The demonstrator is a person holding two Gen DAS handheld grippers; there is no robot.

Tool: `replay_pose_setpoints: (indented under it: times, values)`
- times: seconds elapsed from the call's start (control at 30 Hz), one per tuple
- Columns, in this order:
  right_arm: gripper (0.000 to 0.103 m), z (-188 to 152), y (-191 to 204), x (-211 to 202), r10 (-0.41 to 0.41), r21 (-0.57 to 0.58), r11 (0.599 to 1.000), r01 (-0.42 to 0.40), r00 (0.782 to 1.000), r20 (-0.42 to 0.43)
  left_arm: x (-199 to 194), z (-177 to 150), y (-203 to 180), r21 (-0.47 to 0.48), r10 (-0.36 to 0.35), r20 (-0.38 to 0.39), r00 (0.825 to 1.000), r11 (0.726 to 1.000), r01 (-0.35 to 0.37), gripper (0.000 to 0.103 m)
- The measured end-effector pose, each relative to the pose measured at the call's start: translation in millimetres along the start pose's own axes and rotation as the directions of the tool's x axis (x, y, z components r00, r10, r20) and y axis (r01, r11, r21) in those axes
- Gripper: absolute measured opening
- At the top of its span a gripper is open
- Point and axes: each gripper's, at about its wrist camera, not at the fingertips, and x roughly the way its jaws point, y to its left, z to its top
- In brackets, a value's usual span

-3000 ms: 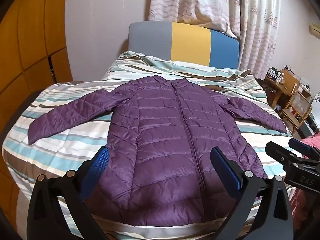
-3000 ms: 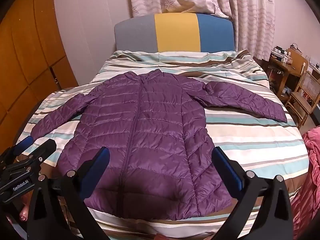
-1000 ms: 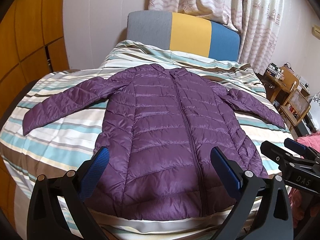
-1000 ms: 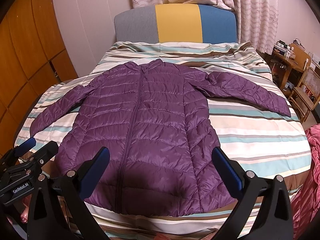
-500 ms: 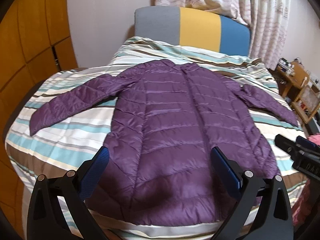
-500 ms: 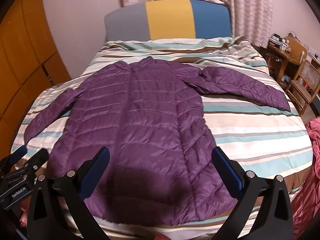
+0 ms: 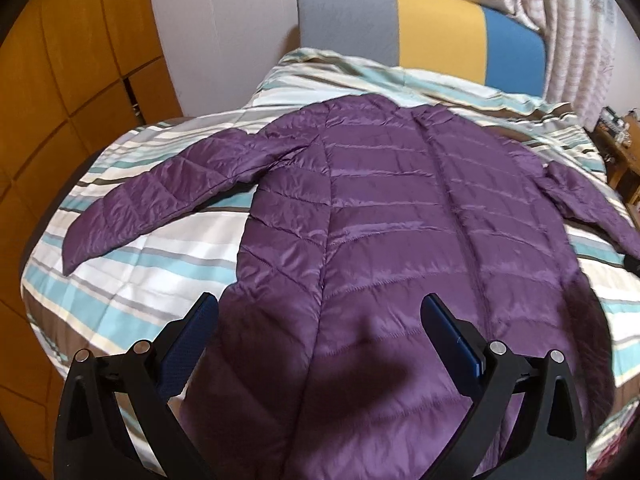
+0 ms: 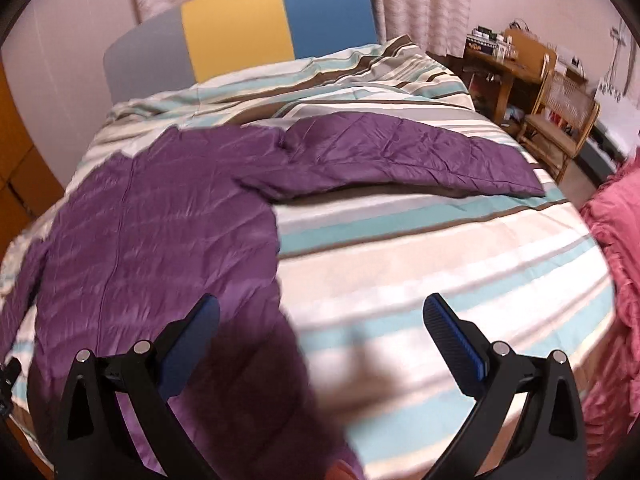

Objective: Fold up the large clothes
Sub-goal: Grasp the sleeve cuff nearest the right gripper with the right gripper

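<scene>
Where the coat (image 7: 400,240) lay, the surface was a bed (image 8: 420,248) under a quilt striped in white, teal, brown and grey. One headboard (image 7: 420,36) in three panels, grey, yellow and blue, stood against a pale wall, with curtains (image 8: 420,4) behind it. Wooden cupboards (image 7: 80,60) lined one side of the room; a desk (image 8: 504,68) and one wicker chair (image 8: 560,120) stood on the other, and pink fabric (image 8: 616,264) hung near the bed. One purple quilted coat was spread flat, front up, both sleeves out sideways. The left gripper (image 7: 320,312) hovered over the hem, fingers wide apart, holding nothing. The right gripper (image 8: 320,312) hovered over the coat's edge and bare quilt, likewise spread wide and empty.
</scene>
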Motion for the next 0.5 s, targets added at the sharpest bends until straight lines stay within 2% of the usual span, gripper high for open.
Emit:
replay_pose_setpoints:
  times: [0.07, 0.17, 0.27, 0.43, 0.5]
  values:
    - [0.101, 7, -13, 13, 0.049, 0.027, 0.998, -0.049, 0.999, 0.02, 13, 5, -1, -0.007, -0.003, 0.0, 1.0, 1.0, 0.003, 0.1]
    - [0.101, 17, -36, 36, 0.01, 0.084, 0.996, -0.01, 1.0, -0.009, 37, 15, -4, 0.0, 0.02, 0.003, 1.0, 1.0, -0.02, 0.1]
    - [0.101, 28, -64, 58, -0.085, 0.158, 0.984, 0.085, 0.996, -0.012, 62, 25, -7, 0.03, 0.067, 0.021, 0.998, 0.997, -0.068, 0.1]
    - [0.101, 44, -111, 81, -0.118, 0.28, 0.954, 0.11, 0.993, 0.012, 101, 40, -1, 0.048, 0.111, 0.033, 0.993, 0.992, -0.113, 0.1]
    - [0.101, 50, -135, 88, -0.115, 0.365, 0.926, 0.099, 0.993, 0.024, 115, 43, 4, 0.045, 0.127, 0.026, 0.992, 0.991, -0.128, 0.1]
